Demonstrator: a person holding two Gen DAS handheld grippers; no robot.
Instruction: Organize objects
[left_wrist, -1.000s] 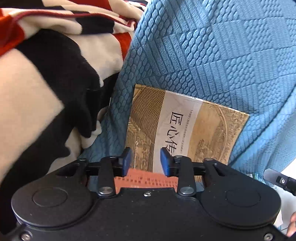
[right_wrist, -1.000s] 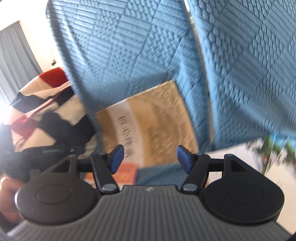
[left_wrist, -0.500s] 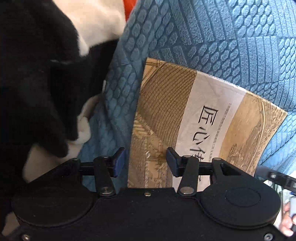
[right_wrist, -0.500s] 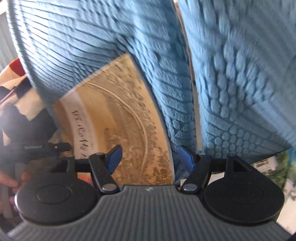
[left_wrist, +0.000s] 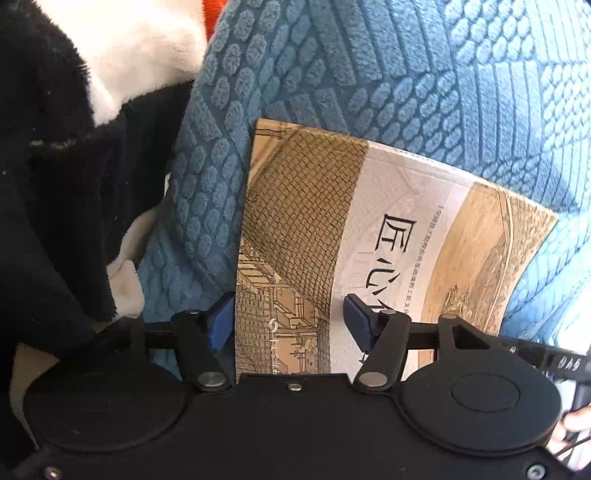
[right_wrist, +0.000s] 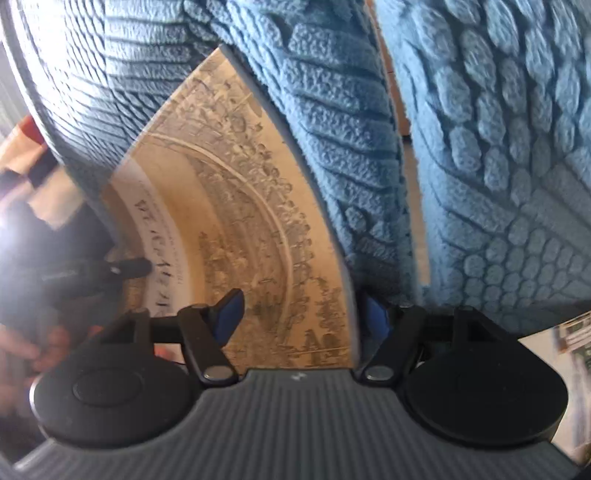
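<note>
A tan and white book (left_wrist: 369, 236) with black Chinese characters lies on blue quilted cushions (left_wrist: 369, 66), its far edge tucked under one. My left gripper (left_wrist: 290, 325) is open, its fingers straddling the book's near left edge. In the right wrist view the same book (right_wrist: 236, 221) shows between two blue cushions (right_wrist: 498, 166). My right gripper (right_wrist: 301, 314) is open, its fingers either side of the book's right edge.
A black, white and red fleece blanket (left_wrist: 74, 147) lies to the left of the book. A magazine with a colourful cover (right_wrist: 572, 332) lies at the right under the cushion. The left gripper (right_wrist: 92, 273) and a hand show at the left.
Both grippers have moved closer to the book. The left gripper's jaws have opened wider. The right gripper's fingers now straddle the book's right edge.
</note>
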